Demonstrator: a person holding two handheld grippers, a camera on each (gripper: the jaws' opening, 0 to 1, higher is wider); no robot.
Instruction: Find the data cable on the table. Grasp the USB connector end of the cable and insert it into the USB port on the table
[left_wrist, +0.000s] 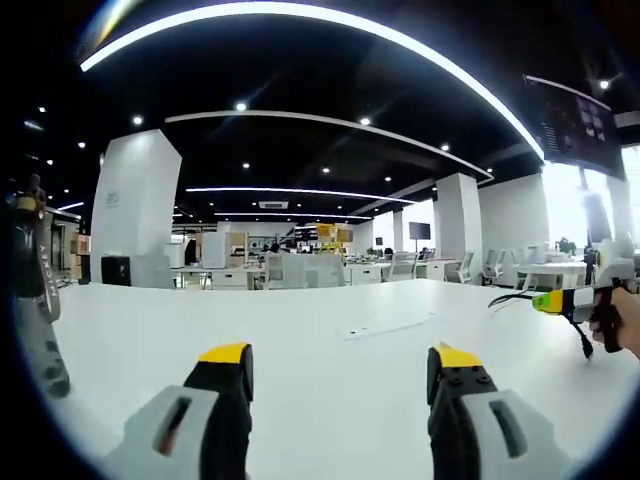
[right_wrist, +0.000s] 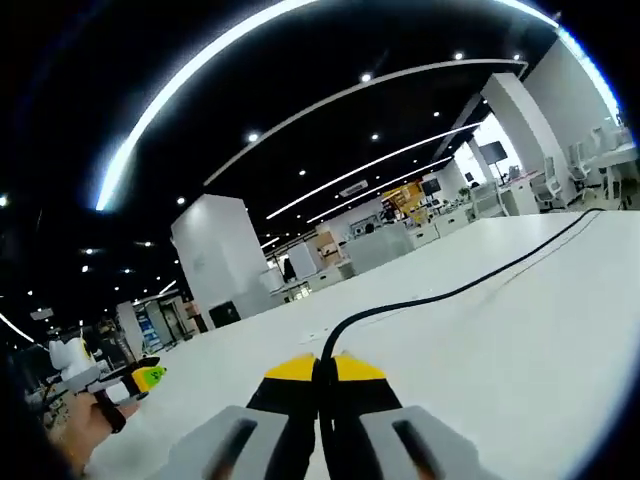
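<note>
A white table (left_wrist: 300, 310) spreads out ahead of both grippers, plain and matte. It stands in a large open office with a dark ceiling and long curved light strips (left_wrist: 300, 12). A broad white pillar (left_wrist: 135, 210) stands past the table's far edge, ahead and to the left of the left gripper (left_wrist: 340, 360). Rows of desks and chairs (left_wrist: 400, 265) sit further back, and bright windows (left_wrist: 565, 205) lie off to that gripper's right. A thin flat plate (left_wrist: 390, 325) lies on the table just ahead of the left gripper, a little right of its centre line (whether it carries a port is too small to tell). The left gripper's yellow-tipped jaws stand wide apart with nothing between them.

The data cable (right_wrist: 450, 292) is black, thin and round. Its near end sits in the right gripper (right_wrist: 322, 368), whose jaws are clenched on it. From there it runs ahead, then sweeps in a long gentle curve over the table toward the far right. The connector itself is hidden between the jaws. In the left gripper view the right gripper shows off to the right, held in the right hand (left_wrist: 612, 322), with black cable trailing from it. In the right gripper view the left gripper sits low on the left, held by the left hand (right_wrist: 90, 420).
</note>
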